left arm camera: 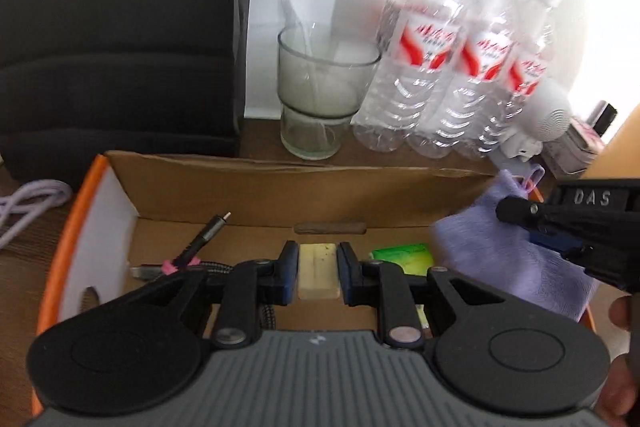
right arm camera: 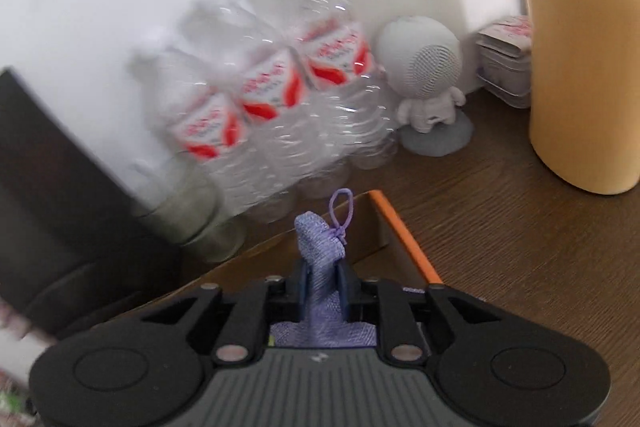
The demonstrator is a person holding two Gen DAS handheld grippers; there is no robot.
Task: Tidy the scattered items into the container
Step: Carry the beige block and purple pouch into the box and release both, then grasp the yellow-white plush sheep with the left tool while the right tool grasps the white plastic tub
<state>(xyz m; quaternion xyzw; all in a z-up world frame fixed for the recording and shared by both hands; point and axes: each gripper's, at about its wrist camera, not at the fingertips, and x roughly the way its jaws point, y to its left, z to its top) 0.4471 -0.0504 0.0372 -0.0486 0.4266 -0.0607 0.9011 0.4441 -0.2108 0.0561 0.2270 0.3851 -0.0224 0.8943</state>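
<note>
Over the box [left arm camera: 256,183], which I use as my landmark, I have both grippers working. My left gripper [left arm camera: 318,269] hangs above the middle of the box floor with a pale yellowish block [left arm camera: 318,267] between its jaws; the jaws sit close on either side of it, but I cannot tell whether they are pinching it or just apart from it, or whether the block lies on the floor. My right gripper [right arm camera: 323,291] has its jaws clamped on a lilac cloth [right arm camera: 320,247], held above the right end of the box, with part of the cloth draping down over that end and its little loop sticking up.

Inside the box I see a cable [left arm camera: 200,247] at the left end, a green packet [left arm camera: 404,255] right of the block, and a brown stick [left arm camera: 330,227] against the far wall. So I judge the tidying well along: several things are in, the cloth is about to go in, and the block is either just placed or about to be.

Left of the box, a pale cord [left arm camera: 28,203] lies on the worktop [right arm camera: 500,247]; it may be what remains. Behind the box stand bottles [left arm camera: 452,75], a glass [left arm camera: 320,95] and a figurine [right arm camera: 428,83], which I take for background.
</note>
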